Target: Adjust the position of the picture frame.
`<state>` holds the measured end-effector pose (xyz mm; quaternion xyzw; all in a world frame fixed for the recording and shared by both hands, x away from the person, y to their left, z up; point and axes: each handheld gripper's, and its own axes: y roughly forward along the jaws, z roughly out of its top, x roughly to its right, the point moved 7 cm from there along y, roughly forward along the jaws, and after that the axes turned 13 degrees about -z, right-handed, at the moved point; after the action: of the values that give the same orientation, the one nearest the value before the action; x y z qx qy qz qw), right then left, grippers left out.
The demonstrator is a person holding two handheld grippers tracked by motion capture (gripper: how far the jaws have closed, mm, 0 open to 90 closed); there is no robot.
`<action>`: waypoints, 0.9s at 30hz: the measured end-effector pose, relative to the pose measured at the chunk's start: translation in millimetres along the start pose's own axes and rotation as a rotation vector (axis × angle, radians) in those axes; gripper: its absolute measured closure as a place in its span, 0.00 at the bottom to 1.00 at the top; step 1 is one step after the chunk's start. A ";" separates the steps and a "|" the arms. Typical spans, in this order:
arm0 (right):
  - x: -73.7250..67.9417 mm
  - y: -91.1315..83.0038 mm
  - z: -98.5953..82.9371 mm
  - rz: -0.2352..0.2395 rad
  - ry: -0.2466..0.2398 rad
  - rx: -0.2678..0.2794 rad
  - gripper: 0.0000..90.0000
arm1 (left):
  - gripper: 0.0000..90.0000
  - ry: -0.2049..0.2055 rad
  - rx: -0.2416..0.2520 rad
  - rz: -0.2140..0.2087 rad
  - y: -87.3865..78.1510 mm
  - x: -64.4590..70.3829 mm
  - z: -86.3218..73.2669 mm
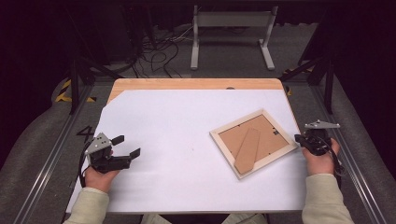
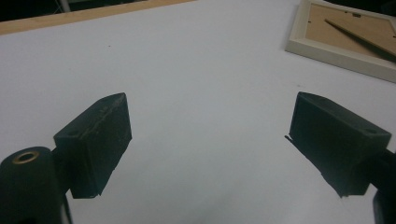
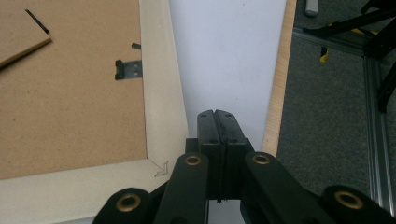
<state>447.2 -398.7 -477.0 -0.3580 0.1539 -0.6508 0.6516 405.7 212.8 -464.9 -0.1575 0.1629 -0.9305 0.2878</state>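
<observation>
A white-covered table [image 1: 177, 121] spans mid-frame; a grey metal stand [image 1: 231, 21] and tangled cables [image 1: 156, 51] sit top centre.

White-topped table [image 1: 177, 140] with face-down picture frame [image 1: 253, 142]

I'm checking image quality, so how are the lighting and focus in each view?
High view: dark surroundings, evenly lit white table sheet, slightly soft. Left gripper view: dim, open black left gripper blurred up close. Right gripper view: sharp cream wooden picture frame, face down beside the shut right gripper.
</observation>
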 end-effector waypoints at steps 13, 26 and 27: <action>-3.8 3.3 -10.2 0.053 -0.011 -0.050 1.00 | 0.15 0.000 0.000 -0.006 2.6 0.6 1.5; -29.0 -15.0 -18.2 0.148 -0.089 -0.083 1.00 | 0.15 0.015 -0.005 -0.021 10.7 1.4 6.5; -32.0 -17.1 -19.0 0.156 -0.102 -0.086 1.00 | 0.15 0.018 -0.004 -0.025 11.8 1.7 7.5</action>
<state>418.6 -371.4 -487.3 -0.4052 0.1758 -0.5720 0.6912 413.0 201.0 -462.5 -0.1519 0.1656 -0.9351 0.2742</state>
